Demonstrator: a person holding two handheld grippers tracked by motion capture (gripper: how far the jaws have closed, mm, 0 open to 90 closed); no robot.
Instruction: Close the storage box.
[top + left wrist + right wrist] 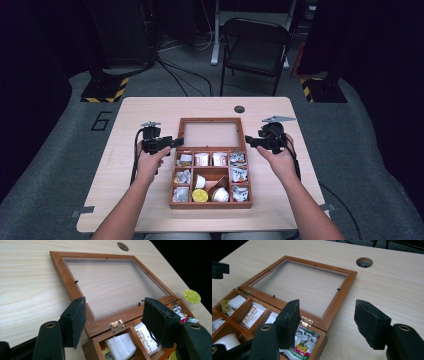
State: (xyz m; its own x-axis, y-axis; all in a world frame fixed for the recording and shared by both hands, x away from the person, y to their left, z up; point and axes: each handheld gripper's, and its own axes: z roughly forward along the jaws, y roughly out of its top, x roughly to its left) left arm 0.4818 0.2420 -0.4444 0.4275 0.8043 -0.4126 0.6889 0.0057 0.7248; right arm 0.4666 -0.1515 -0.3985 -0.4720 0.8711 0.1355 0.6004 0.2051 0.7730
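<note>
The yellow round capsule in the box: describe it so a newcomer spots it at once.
Find the brown wooden compartment box at the middle of the light wooden table. In its near row, the yellow round capsule lies flat, the only bright yellow disc among white packets and cups.

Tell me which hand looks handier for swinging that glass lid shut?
Probably the left. The left gripper has the hinged edge of the lid between its open fingers, while the right gripper straddles the lid's corner and bare table. It's close, though.
</note>
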